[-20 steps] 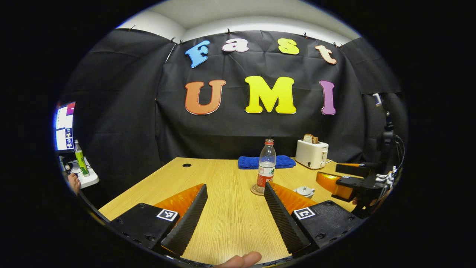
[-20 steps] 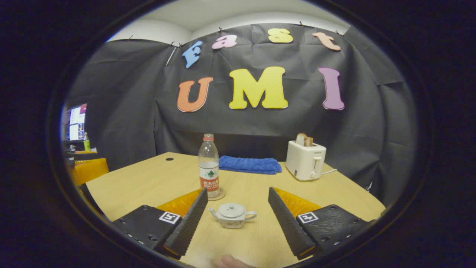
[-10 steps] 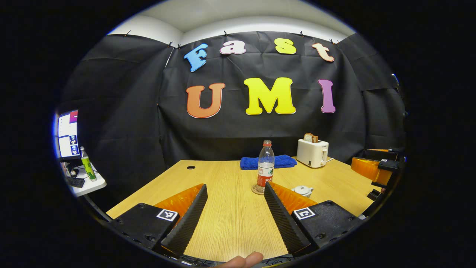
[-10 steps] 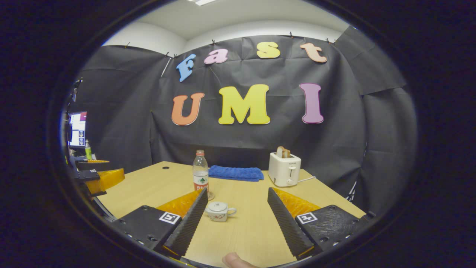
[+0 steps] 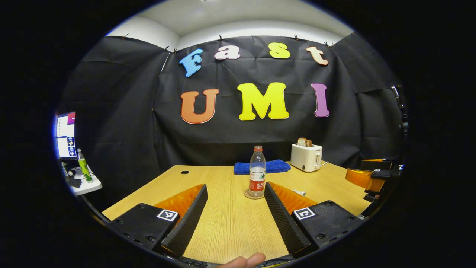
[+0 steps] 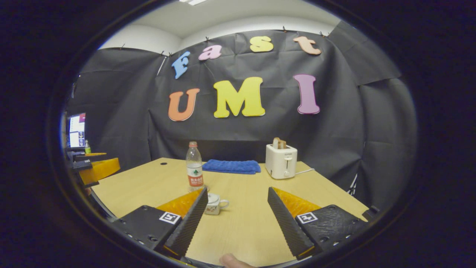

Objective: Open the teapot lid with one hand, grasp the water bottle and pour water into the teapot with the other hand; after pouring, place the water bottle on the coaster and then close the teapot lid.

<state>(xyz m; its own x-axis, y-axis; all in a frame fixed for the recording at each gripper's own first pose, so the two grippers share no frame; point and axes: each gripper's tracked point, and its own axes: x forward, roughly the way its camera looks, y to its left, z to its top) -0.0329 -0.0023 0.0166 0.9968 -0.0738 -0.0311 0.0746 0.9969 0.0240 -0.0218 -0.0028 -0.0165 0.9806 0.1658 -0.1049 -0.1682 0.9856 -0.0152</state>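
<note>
A clear water bottle (image 5: 256, 171) with a red cap and red label stands upright on a round coaster (image 5: 253, 195) in mid-table. The same bottle (image 6: 194, 167) appears in the right gripper view. A small white teapot (image 6: 215, 204) with its lid on sits in front of the bottle, partly behind my right gripper's left finger; only a sliver of the teapot (image 5: 298, 192) peeks past a finger in the left gripper view. My left gripper (image 5: 235, 214) is open over bare table, short of the bottle. My right gripper (image 6: 236, 216) is open too, holding nothing.
A blue folded towel (image 6: 230, 166) lies at the back of the wooden table (image 6: 245, 227). A white toaster (image 6: 280, 160) with bread in it stands at the back right. A side desk with a monitor (image 5: 66, 130) and a green bottle (image 5: 82, 165) is at far left.
Both grippers have pulled back from the bottle and teapot, which look smaller now. The teapot has slid left behind my right gripper's left finger. Both stay open.
</note>
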